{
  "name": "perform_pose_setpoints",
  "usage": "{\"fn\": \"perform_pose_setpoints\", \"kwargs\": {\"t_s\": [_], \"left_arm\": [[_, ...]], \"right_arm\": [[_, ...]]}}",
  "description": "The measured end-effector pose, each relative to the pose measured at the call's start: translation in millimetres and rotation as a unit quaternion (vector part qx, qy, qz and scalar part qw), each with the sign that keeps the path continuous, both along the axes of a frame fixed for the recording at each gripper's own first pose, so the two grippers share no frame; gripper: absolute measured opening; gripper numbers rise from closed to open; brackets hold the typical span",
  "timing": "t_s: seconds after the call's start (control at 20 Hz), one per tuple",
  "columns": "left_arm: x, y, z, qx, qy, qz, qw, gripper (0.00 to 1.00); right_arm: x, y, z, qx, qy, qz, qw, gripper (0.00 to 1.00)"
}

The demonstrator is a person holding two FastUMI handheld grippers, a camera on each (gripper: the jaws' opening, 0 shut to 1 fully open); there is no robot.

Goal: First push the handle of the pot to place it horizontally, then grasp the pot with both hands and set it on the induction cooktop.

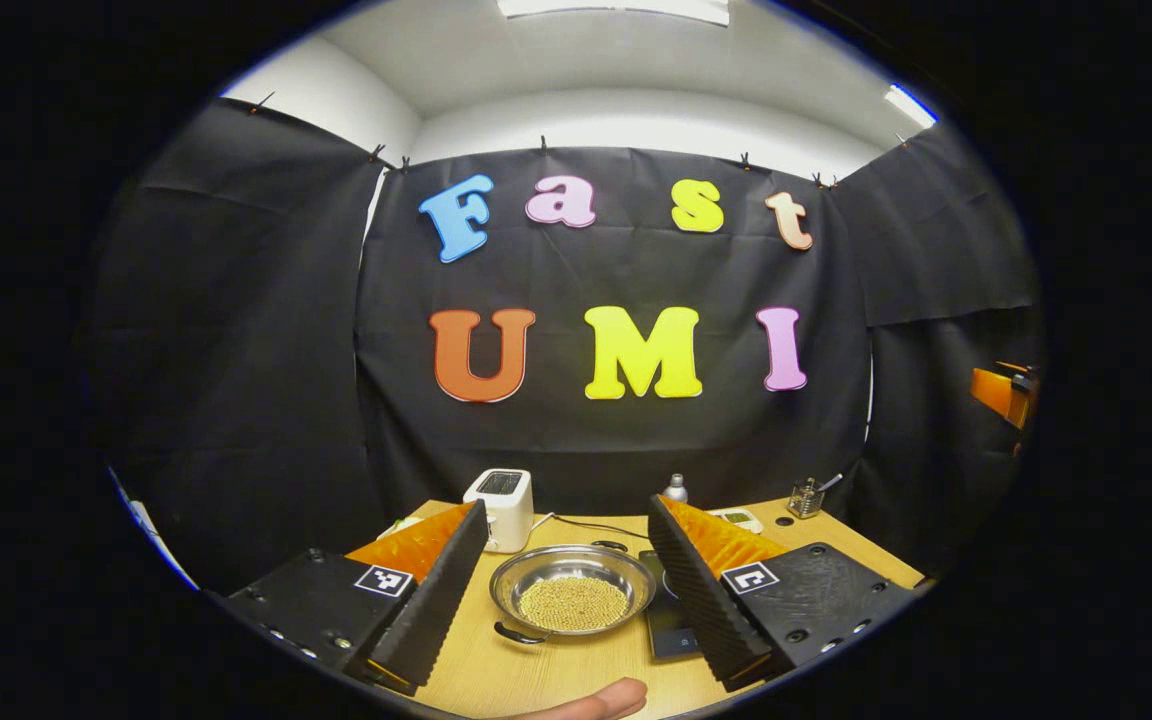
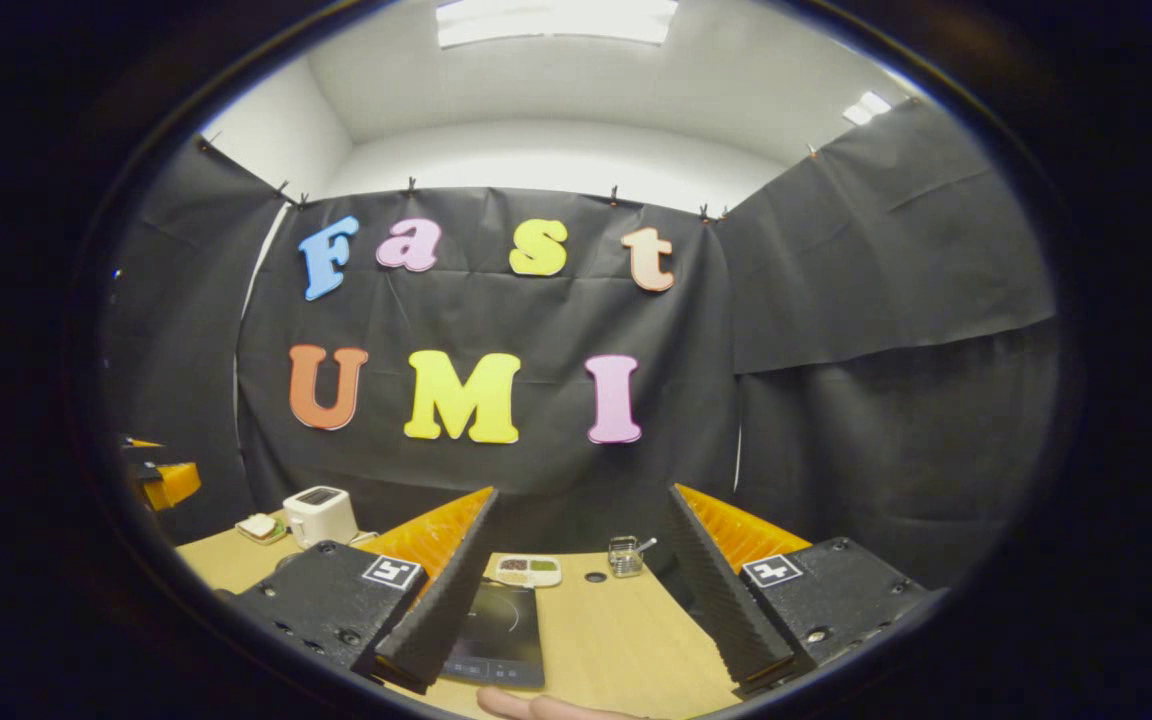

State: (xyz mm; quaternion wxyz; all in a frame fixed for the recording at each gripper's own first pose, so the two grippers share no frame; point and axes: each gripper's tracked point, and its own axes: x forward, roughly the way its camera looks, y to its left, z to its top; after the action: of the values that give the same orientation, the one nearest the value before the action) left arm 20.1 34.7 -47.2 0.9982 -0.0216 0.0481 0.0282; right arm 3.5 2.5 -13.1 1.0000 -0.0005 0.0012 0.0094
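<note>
Pot (image 1: 572,592) sits on the bench between the left gripper (image 1: 561,585)'s wide jaws, handle (image 1: 519,634) nearest them, cooktop (image 2: 494,625) between the right gripper (image 2: 576,600)'s wide jaws; handle-push seems next.

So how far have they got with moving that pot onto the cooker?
Barely started. The pot, holding small yellowish grains, sits on the wooden table beside the induction cooktop, not on it. Its handle looks untouched. The left gripper and right gripper are both open, holding nothing. Pushing the handle, grasping and lifting all remain.
</note>
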Motion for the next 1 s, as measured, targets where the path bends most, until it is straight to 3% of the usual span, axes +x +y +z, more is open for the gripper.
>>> {"fn": "perform_pose_setpoints", "kwargs": {"t_s": [0.2, 0.25, 0.3, 0.35, 0.4, 0.45, 0.55, 0.65, 0.8, 0.85, 1.0], "left_arm": [[6.4, 7.1, -21.5, -0.021, 0.021, 0.007, 1.000, 0.96], [8.2, 8.5, -25.8, -0.033, 0.026, 0.011, 0.999, 0.88], [8.0, 12.6, -31.9, -0.043, 0.038, 0.023, 0.998, 0.96], [6.3, 9.0, -42.3, -0.054, 0.057, 0.016, 0.997, 0.94], [9.6, 0.8, -48.1, -0.065, 0.068, -0.005, 0.996, 0.89], [8.4, -5.8, -57.1, -0.074, 0.082, -0.016, 0.994, 0.70], [11.0, -1.5, -65.7, -0.059, 0.092, -0.019, 0.994, 0.62], [17.5, -6.0, -72.8, -0.045, 0.096, -0.040, 0.994, 0.64], [31.5, -3.2, -96.5, -0.028, 0.121, -0.035, 0.992, 0.04], [29.1, -1.5, -102.9, -0.021, 0.128, -0.036, 0.991, 0.00], [33.7, -6.0, -128.4, -0.008, 0.164, -0.048, 0.985, 0.00]], "right_arm": [[2.7, 2.0, -3.8, -0.001, 0.002, 0.001, 1.000, 0.98], [3.0, 3.1, -5.0, -0.001, 0.002, 0.003, 1.000, 0.98], [3.2, 4.2, -7.3, 0.000, 0.003, 0.005, 1.000, 0.98], [4.4, 4.4, -8.8, 0.000, 0.004, 0.005, 1.000, 0.98], [5.6, 4.4, -10.0, -0.001, 0.005, 0.006, 1.000, 0.98], [6.3, 4.9, -10.8, -0.002, 0.006, 0.006, 1.000, 0.98], [8.2, 4.6, -13.1, -0.001, 0.009, 0.005, 1.000, 0.98], [8.6, 6.0, -14.4, 0.001, 0.009, 0.006, 1.000, 0.98], [13.1, 4.9, -17.9, 0.003, 0.012, 0.005, 1.000, 0.98], [14.3, 4.8, -18.4, 0.003, 0.013, 0.005, 1.000, 0.98], [18.3, 4.7, -23.9, 0.002, 0.017, 0.004, 1.000, 0.98]]}}
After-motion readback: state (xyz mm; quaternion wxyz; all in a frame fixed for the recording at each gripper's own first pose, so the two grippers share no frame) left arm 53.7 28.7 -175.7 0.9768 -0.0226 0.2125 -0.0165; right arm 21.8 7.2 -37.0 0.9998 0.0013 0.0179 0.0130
